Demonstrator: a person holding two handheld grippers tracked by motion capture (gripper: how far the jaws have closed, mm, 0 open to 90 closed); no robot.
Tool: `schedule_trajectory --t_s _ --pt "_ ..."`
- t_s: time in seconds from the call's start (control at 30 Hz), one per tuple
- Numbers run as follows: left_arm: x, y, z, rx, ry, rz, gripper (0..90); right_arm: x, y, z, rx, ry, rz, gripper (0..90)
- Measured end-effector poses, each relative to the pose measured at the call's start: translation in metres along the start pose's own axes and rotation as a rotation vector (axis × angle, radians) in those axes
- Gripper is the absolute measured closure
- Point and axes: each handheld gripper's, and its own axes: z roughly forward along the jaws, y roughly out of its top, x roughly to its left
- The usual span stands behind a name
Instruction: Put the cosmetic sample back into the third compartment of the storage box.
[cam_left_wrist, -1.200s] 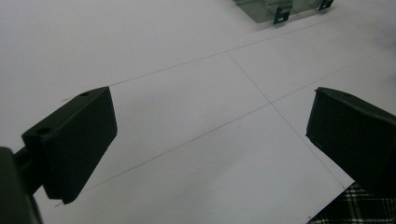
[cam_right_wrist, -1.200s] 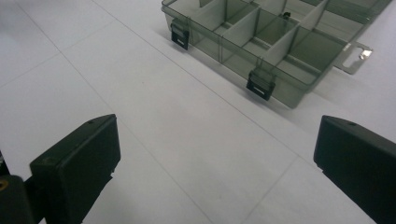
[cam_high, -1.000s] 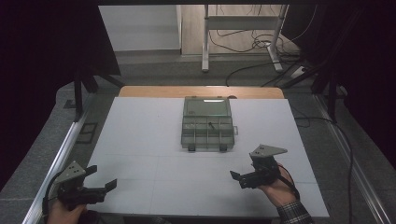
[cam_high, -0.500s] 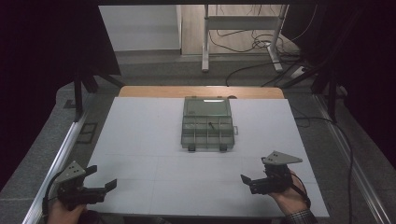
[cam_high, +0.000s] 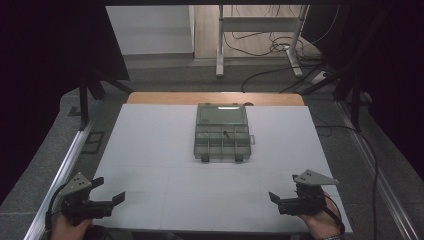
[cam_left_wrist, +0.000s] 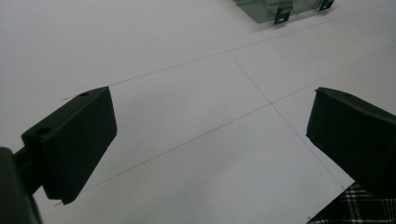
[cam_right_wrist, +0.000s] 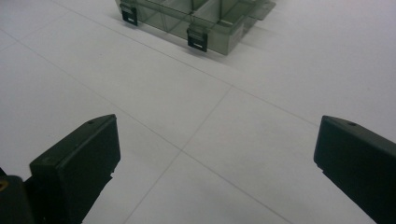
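A translucent grey organizer box (cam_high: 221, 132) lies in the middle of the white table top (cam_high: 150, 150), its two dark latches facing me. A small dark item sits in one compartment. My left gripper (cam_high: 109, 190) hovers open at the near left corner, with nothing between its fingers. Near the front right corner my right gripper (cam_high: 285, 187) is also open and holds nothing. In the left gripper view the jaws (cam_left_wrist: 210, 126) stand wide over bare table, with the box (cam_left_wrist: 280, 7) far off. The right gripper view has wide jaws (cam_right_wrist: 217, 149) and the box (cam_right_wrist: 196, 18) ahead.
A wooden strip (cam_high: 215, 98) edges the far side of the table. Metal rails (cam_high: 65, 165) run along both sides. Cables and a metal stand (cam_high: 260, 45) lie on the floor beyond. Plaid fabric (cam_left_wrist: 355, 205) peeks past the table's near edge.
My right gripper has drawn back toward the near edge and further right. The left gripper and the box have not moved.
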Motion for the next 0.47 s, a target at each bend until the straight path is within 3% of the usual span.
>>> schedule_trajectory --t_s 0.47 --pt "0.000 0.000 0.000 0.000 0.000 -0.001 2.0 -0.005 -0.014 -0.018 -0.034 -0.061 0.070 1.6"
